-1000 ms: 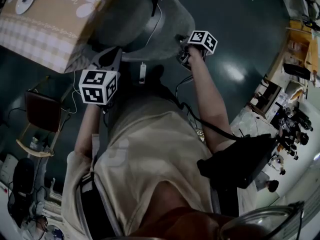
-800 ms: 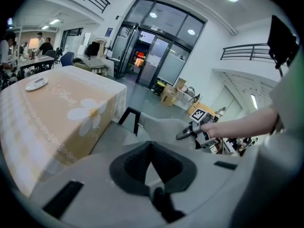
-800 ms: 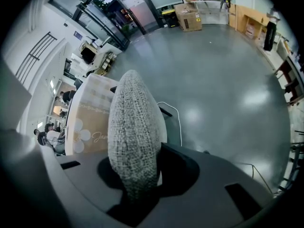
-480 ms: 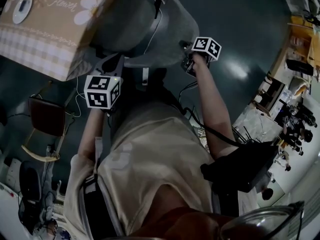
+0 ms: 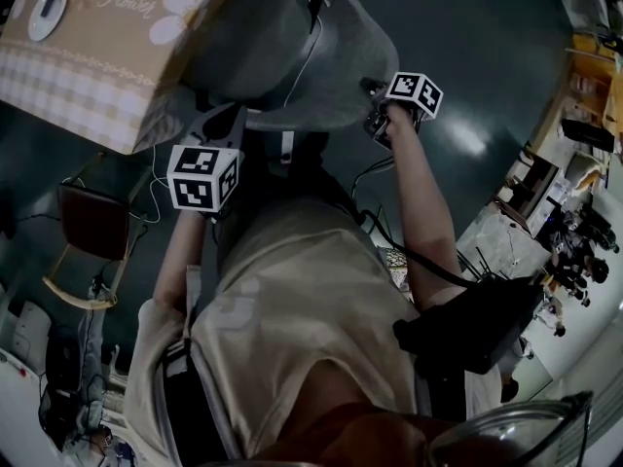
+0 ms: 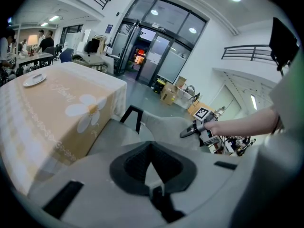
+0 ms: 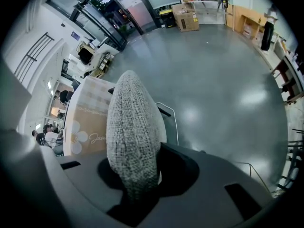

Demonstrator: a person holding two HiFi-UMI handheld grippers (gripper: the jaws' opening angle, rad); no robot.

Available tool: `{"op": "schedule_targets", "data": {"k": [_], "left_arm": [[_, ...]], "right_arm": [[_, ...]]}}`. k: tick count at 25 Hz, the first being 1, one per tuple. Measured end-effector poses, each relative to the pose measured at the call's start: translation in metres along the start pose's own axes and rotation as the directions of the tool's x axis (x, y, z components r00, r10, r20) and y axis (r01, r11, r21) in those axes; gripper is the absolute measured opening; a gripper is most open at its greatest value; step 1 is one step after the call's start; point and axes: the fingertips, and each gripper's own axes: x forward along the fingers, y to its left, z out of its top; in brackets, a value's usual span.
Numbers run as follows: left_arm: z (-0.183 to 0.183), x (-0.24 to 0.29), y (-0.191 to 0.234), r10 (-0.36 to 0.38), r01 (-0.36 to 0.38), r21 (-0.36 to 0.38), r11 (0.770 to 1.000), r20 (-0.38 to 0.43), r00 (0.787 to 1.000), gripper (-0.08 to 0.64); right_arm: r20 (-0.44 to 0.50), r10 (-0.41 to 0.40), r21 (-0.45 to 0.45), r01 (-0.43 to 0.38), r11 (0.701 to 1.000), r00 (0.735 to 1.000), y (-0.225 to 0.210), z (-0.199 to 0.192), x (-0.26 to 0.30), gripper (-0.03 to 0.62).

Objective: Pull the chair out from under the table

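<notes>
At chair point(image 5: 292, 56) back edge, right tool point(image 7: 134, 172) is clamped; left tool point(image 6: 151, 167) nearly shut, empty. One-sided pull: chair could be skewed into desk point(image 5: 97, 76).

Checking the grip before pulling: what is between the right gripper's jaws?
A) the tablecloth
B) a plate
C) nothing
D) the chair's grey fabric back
D: the right gripper view shows the right gripper clamped on the woven grey chair back.

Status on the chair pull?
Right gripper shut on chair back. Left gripper shut, empty. Chair close against table corner. White cable draped across chair.
</notes>
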Motion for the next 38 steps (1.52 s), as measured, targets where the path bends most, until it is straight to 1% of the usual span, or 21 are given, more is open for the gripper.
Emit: {"op": "schedule_targets", "data": {"k": [15, 22, 31, 38], "left_arm": [[-0.001, -0.002, -0.017, -0.015, 0.016, 0.037, 0.999, -0.01, 1.0, 0.008], [-0.006, -0.005, -0.016, -0.005, 0.006, 0.054, 0.999, -0.025, 1.0, 0.008], [-0.002, -0.002, -0.027, -0.017, 0.019, 0.071, 0.997, -0.017, 1.0, 0.008], [-0.004, -0.005, -0.032, -0.018, 0.018, 0.081, 0.997, -0.012, 1.0, 0.008]], "right_arm": [[0.008, 0.008, 0.004, -0.008, 1.0, 1.0, -0.003, 0.003, 0.0, 0.11], [0.017, -0.025, 0.016, 0.024, 1.0, 1.0, -0.013, 0.008, -0.003, 0.106], [0.027, -0.024, 0.035, 0.023, 0.999, 0.999, -0.024, 0.009, -0.008, 0.106], [0.034, -0.037, 0.029, 0.036, 0.999, 0.999, -0.034, 0.011, -0.011, 0.103]]}}
